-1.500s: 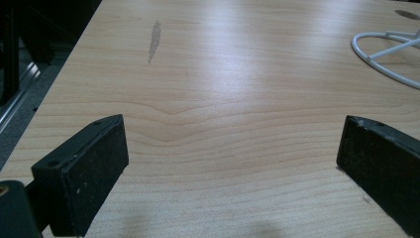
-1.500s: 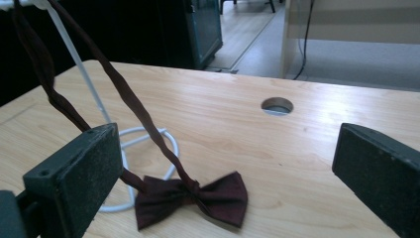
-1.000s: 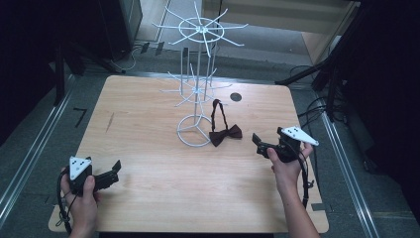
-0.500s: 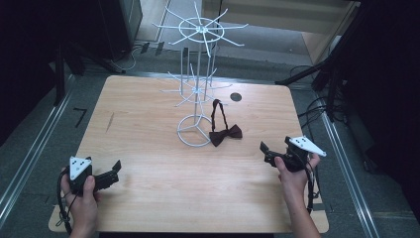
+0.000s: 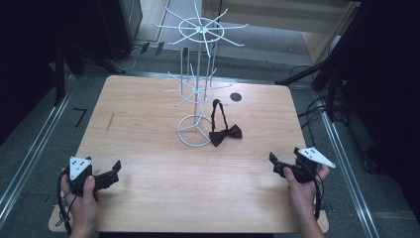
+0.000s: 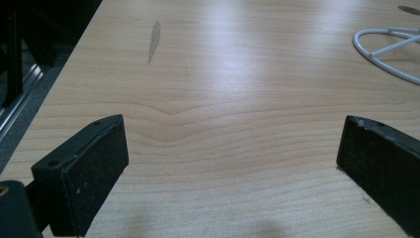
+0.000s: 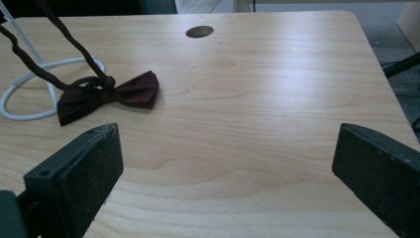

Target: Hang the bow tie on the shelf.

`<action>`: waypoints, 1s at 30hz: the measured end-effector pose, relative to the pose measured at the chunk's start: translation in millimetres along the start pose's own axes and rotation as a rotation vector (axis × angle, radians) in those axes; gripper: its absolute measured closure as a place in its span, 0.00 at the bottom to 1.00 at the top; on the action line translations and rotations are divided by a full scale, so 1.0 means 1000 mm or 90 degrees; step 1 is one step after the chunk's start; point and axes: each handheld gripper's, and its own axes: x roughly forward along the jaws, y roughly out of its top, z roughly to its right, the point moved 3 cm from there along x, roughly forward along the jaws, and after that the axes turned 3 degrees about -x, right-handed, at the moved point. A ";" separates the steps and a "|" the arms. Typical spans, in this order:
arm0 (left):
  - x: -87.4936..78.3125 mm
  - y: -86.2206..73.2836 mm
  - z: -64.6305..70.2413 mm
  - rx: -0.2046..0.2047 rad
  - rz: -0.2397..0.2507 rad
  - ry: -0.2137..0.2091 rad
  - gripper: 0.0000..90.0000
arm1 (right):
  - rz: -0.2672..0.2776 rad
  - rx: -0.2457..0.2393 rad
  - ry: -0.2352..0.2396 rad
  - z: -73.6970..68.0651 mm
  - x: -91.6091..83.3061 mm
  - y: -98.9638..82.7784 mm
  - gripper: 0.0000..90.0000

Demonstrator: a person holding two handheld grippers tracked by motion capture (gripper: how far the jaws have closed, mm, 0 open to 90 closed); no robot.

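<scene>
A dark red bow tie [image 5: 226,134] [image 7: 110,94] lies on the wooden table [image 5: 148,124], its strap looped up to a low arm of the white wire rack [image 5: 198,74]. The rack's ring base [image 5: 193,130] [image 6: 391,47] [image 7: 29,94] stands mid-table, just left of the tie. My right gripper [image 5: 275,164] [image 7: 225,183] is open and empty near the table's front right, well short of the tie. My left gripper [image 5: 115,173] [image 6: 233,173] is open and empty at the front left, jaws wide over bare wood.
A round cable hole [image 5: 236,97] [image 7: 199,31] sits in the table behind the tie. A dark streak [image 5: 109,122] [image 6: 154,35] marks the wood at the left. Metal rails [image 5: 29,153] run along both sides of the table, with cables [image 5: 317,106] on the floor at the right.
My right gripper has drawn back from beside the bow tie toward the table's front right edge. The left gripper has stayed put.
</scene>
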 end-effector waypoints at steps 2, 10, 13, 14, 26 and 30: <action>0.000 0.000 0.000 0.000 0.000 0.000 0.00 | -0.007 0.005 -0.003 0.002 -0.002 -0.004 0.00; 0.000 0.000 0.000 -0.003 0.002 0.002 0.00 | -0.014 0.010 -0.019 0.016 -0.015 -0.017 0.00; 0.000 0.000 0.000 -0.003 0.003 0.002 0.00 | -0.019 0.012 -0.022 0.020 -0.021 -0.022 0.00; 0.000 0.000 0.000 -0.002 0.003 0.002 0.00 | -0.022 0.012 -0.024 0.022 -0.023 -0.024 0.00; 0.000 0.000 0.000 -0.001 0.001 0.003 0.00 | -0.033 0.026 -0.045 0.039 -0.045 -0.044 0.00; -0.001 0.000 0.000 -0.001 0.001 0.004 0.00 | -0.038 0.033 -0.052 0.044 -0.051 -0.050 0.00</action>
